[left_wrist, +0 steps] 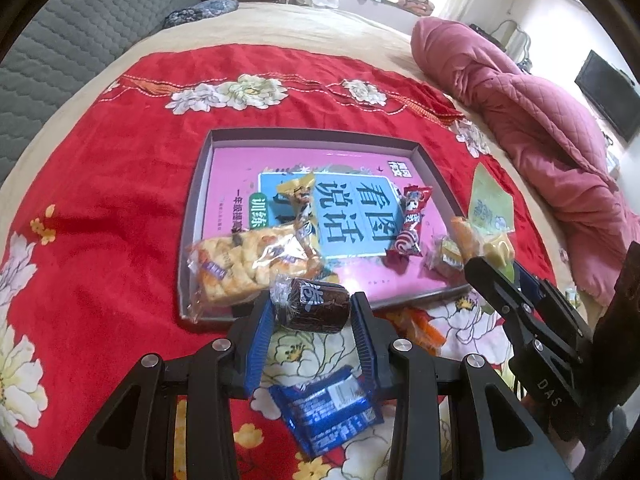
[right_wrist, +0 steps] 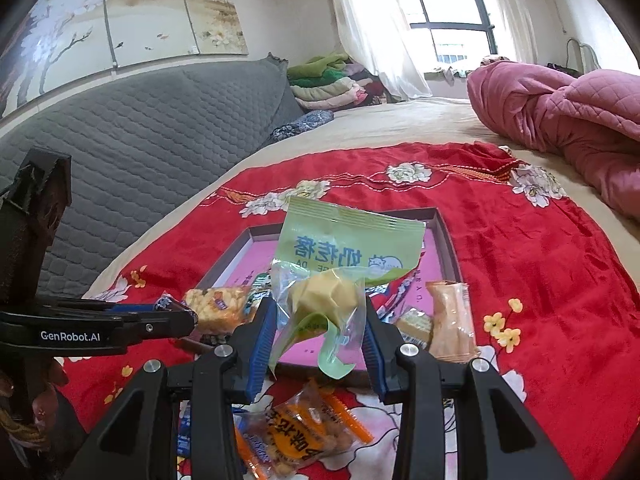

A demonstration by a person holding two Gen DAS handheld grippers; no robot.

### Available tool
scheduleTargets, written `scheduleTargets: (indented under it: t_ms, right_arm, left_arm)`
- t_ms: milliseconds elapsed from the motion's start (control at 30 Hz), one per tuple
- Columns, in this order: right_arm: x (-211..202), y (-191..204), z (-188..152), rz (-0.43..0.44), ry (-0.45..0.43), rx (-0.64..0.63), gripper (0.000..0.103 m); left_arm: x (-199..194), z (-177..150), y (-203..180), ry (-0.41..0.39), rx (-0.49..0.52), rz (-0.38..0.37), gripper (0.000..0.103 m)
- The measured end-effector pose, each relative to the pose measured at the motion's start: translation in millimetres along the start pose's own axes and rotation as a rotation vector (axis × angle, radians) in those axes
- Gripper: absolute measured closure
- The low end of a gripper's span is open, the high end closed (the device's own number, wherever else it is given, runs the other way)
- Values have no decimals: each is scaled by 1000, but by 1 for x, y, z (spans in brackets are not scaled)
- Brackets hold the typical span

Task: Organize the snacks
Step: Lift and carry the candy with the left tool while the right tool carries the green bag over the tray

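Left wrist view first: my left hand-held gripper (left_wrist: 312,322) is clamped on a dark chocolate roll cake (left_wrist: 314,311) in clear wrap, blue pads pressing both ends, held up just short of the near rim of the grey tray (left_wrist: 434,174). Under the gripper, down on the red floral blanket (left_wrist: 120,184), lies a blue snack packet (left_wrist: 328,416). Just past the roll cake, in the tray's near left corner, sits a rice cracker bar pack (left_wrist: 240,270), with a yellow-ended candy (left_wrist: 300,200) leaning on it. Further ahead and to the right there's a red wrapped candy (left_wrist: 410,222) lying on the pink book (left_wrist: 360,216) that lines the tray.

Right wrist view: my right hand-held gripper (right_wrist: 320,320) is squeezing a green-and-clear pouch (right_wrist: 344,248) with a pale yellow pastry (right_wrist: 324,298) inside, held above the tray's near edge. Just right of its fingers a peach wrapped biscuit (right_wrist: 452,320) and a small cake slice pack (right_wrist: 416,326) sit at the tray's corner. Below the gripper, on the blanket, is an orange snack pack (right_wrist: 296,436). My left gripper shows off to the left side, near the cracker bar.
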State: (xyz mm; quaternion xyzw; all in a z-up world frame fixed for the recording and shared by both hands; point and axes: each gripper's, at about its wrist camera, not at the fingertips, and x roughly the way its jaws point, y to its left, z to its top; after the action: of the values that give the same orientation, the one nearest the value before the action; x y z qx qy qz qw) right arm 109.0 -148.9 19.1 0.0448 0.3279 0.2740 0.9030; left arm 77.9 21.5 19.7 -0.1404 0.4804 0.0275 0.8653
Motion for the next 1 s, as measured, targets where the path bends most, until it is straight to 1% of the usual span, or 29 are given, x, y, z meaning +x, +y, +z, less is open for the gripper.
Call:
scheduleTargets:
  t_ms: [267,600,1000]
  right_arm:
    - [4,-9,2,-17,-2,12,62]
    - [12,-21,2,-43,5,27,62]
    - [21,-23,0,-42,23,14,62]
  left_arm:
    - [13,10,-9,1,0,-10,63]
    - [33,17,-15,22,1,-17,63]
    - [51,23,-21,39,6,-24,63]
